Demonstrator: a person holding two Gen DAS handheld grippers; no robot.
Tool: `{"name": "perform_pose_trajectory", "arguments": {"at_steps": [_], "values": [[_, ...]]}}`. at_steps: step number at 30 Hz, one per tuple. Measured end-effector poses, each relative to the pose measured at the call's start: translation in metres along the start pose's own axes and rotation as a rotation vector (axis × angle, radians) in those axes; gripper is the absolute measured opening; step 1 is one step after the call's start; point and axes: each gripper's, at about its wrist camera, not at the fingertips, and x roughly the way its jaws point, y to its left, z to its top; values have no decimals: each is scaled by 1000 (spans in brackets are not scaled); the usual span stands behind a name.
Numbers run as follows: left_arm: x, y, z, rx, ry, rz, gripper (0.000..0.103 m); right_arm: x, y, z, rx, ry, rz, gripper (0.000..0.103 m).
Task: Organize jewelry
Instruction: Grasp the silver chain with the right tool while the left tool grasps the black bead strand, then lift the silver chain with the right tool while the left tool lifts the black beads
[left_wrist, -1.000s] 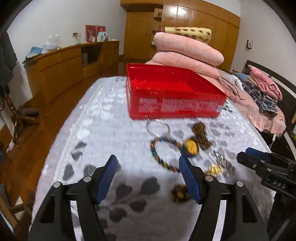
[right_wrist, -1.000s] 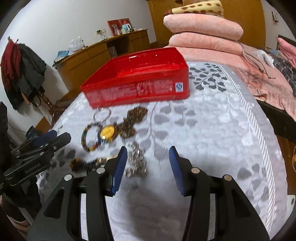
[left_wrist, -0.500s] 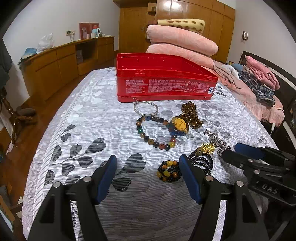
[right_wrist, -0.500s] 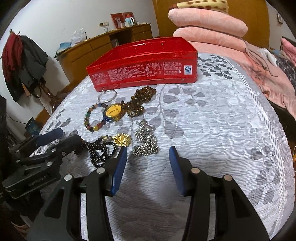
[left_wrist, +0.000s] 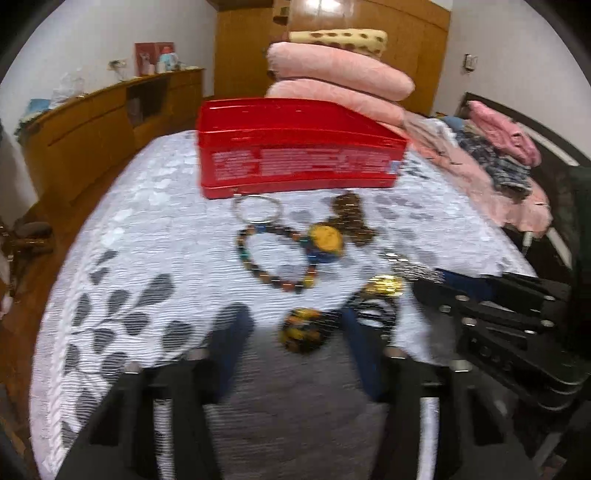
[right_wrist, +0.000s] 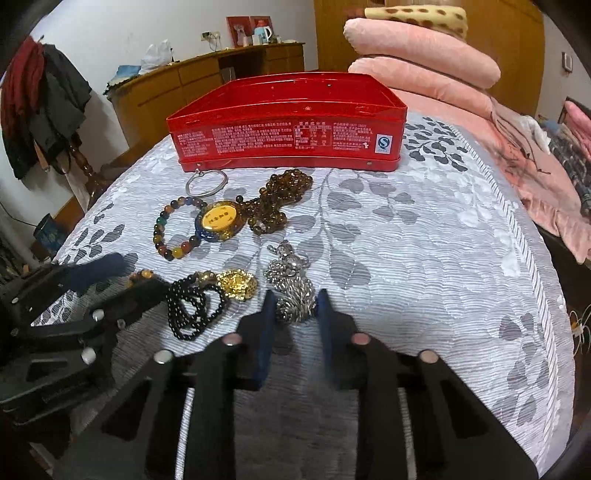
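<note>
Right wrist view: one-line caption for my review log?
Right gripper closing around a silver chain on the leaf-patterned bedspread, red tin beyond.
</note>
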Motion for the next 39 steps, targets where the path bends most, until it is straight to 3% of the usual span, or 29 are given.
{"name": "perform_pose_trajectory", "arguments": {"at_steps": [3,7,13,15,17,21,23,25,27,28,29,30,31,39], "values": [[-1,-6,0,35,-4,10,30,-1,-4,0,11,2,5,19],[-6,7,0,-13,-13,5,21,-6,-15,-1,35,3,-25,19],[-6,19,2,-52,-17,21,22,-14,-19,0,28,6,3,23],[-4,16,3,-41,-18,34,28,-12,-16,1,13,8,3,26],[-2,16,4,-38,-21,47,42,-8,-14,2,6,14,10,31],[2,20,7,-40,-15,43,50,-1,-13,3,-6,22,14,32],[6,18,9,-28,-2,41,59,2,-13,4,-14,21,18,33],[7,13,9,-5,4,28,60,4,-11,5,-25,19,11,31],[9,9,10,17,7,11,60,5,-9,5,-40,15,2,23],[11,7,10,25,14,0,55,5,-8,5,-41,13,5,19],[12,6,9,32,21,-3,38,4,-9,5,-39,12,7,18],[12,4,9,33,22,-7,36,4,-9,5,-36,11,8,18],[12,4,8,35,21,-9,26,4,-10,5,-32,9,10,17],[4,4,6,-8,4,-68,22,-9,-14,4,12,-14,42,16]]}}
